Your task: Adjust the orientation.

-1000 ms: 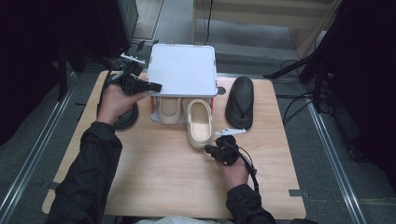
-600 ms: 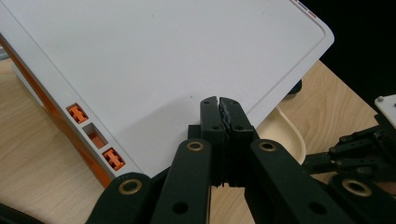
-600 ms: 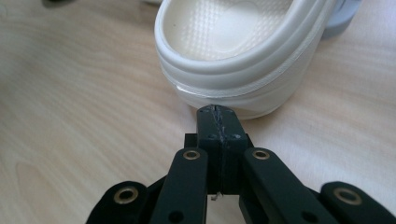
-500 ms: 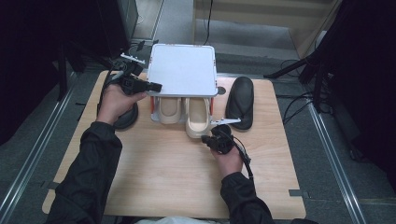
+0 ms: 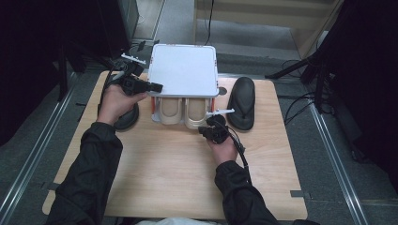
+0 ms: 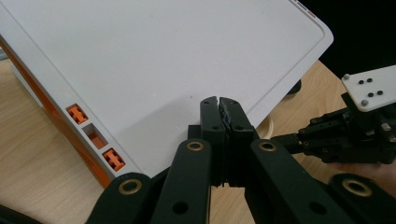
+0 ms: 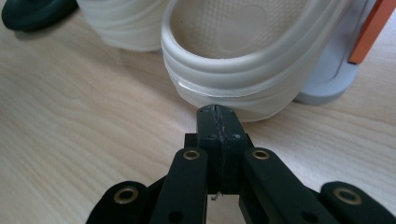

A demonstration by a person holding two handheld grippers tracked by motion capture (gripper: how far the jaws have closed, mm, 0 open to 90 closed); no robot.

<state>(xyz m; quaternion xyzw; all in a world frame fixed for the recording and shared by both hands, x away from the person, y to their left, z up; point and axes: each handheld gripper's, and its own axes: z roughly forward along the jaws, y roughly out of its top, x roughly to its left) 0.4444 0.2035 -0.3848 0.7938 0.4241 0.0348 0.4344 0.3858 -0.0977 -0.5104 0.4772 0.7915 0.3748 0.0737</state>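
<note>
A white shelf [image 5: 185,70] with orange clips stands at the table's far middle. Two cream clogs sit side by side under it, the left clog [image 5: 170,112] and the right clog [image 5: 195,115], heels sticking out toward me. My right gripper [image 5: 202,130] is shut, with nothing between its jaws. In the right gripper view its tips [image 7: 217,112] touch the heel of the right cream clog [image 7: 243,70]. My left gripper [image 5: 157,87] is shut and rests at the shelf's left front corner. In the left gripper view its tips [image 6: 219,105] lie over the white top [image 6: 163,60].
A black shoe [image 5: 241,102] lies right of the shelf, and another black shoe [image 5: 126,119] lies left of it, under my left hand. The wooden table [image 5: 164,173] is bare in front. An orange upright [image 7: 371,32] of the shelf stands beside the clog.
My right gripper moved away from me toward the shelf, and the right cream clog slid farther under it. The left gripper stayed in place.
</note>
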